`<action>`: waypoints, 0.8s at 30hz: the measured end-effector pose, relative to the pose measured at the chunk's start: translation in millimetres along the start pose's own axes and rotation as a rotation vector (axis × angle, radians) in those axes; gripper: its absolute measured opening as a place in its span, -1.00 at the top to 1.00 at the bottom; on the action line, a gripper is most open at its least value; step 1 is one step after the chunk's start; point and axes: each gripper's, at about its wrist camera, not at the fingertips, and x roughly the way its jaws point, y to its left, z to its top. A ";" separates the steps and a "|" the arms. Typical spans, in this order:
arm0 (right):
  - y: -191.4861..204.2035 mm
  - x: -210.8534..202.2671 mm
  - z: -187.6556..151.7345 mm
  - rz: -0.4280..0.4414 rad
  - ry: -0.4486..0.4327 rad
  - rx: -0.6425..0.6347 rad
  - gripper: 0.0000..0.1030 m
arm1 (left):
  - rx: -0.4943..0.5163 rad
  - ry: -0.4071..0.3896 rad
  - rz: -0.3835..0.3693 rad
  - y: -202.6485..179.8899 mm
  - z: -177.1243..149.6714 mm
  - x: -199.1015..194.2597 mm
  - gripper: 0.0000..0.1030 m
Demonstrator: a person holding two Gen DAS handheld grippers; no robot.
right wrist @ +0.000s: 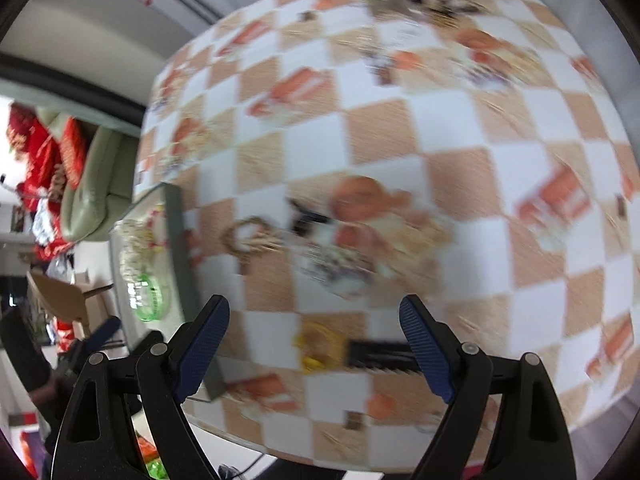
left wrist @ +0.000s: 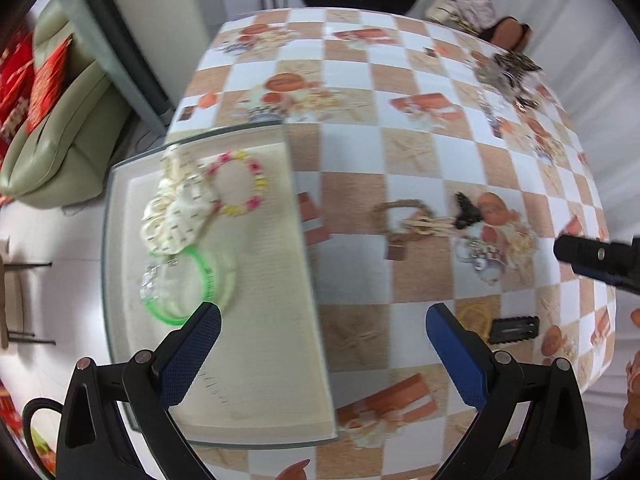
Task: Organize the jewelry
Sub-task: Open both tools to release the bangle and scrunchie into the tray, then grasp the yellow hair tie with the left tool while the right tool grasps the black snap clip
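Both grippers empty with jaws spread wide, left gripper (left wrist: pixel 322 342) and right gripper (right wrist: pixel 314 334) pointing down over the checkered table (left wrist: pixel 400 152). Tray (left wrist: pixel 280 360) under the left gripper's left finger holds a green bangle (left wrist: pixel 200 276), beaded bracelet (left wrist: pixel 244 184) and cream scrunchie (left wrist: pixel 176 204). Yellow piece (right wrist: pixel 318 346) and black hair clip (right wrist: pixel 376 354) lie loose between the right gripper's fingers, rope bracelet (right wrist: pixel 250 236) ahead of them.

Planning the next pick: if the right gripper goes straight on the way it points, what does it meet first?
Probably bare tablecloth. The right gripper is open and empty; the yellow ring and black comb clip lie just below that line. Blur leaves depth unclear.
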 end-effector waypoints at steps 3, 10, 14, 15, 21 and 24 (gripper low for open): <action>-26.6 -5.8 -6.9 -0.019 -0.001 0.050 -0.72 | 0.030 0.005 -0.005 -14.7 4.1 2.3 -1.00; -61.5 -14.9 -16.8 -0.053 -0.003 0.092 -0.72 | 0.053 0.019 -0.030 -38.1 12.8 10.2 -1.00; -70.4 -11.3 -21.9 -0.087 0.014 0.058 -0.72 | 0.055 0.050 -0.060 -46.4 14.2 18.9 -1.00; -71.5 -10.3 -23.3 -0.092 0.018 0.045 -0.73 | 0.057 0.055 -0.071 -48.3 13.9 20.5 -1.00; -68.8 0.7 -36.2 -0.131 0.045 -0.103 -0.73 | 0.069 0.081 -0.121 -62.0 12.9 30.1 -1.00; -63.4 8.6 -43.5 -0.148 0.061 -0.188 -0.73 | 0.055 0.100 -0.135 -66.7 13.4 37.9 -1.00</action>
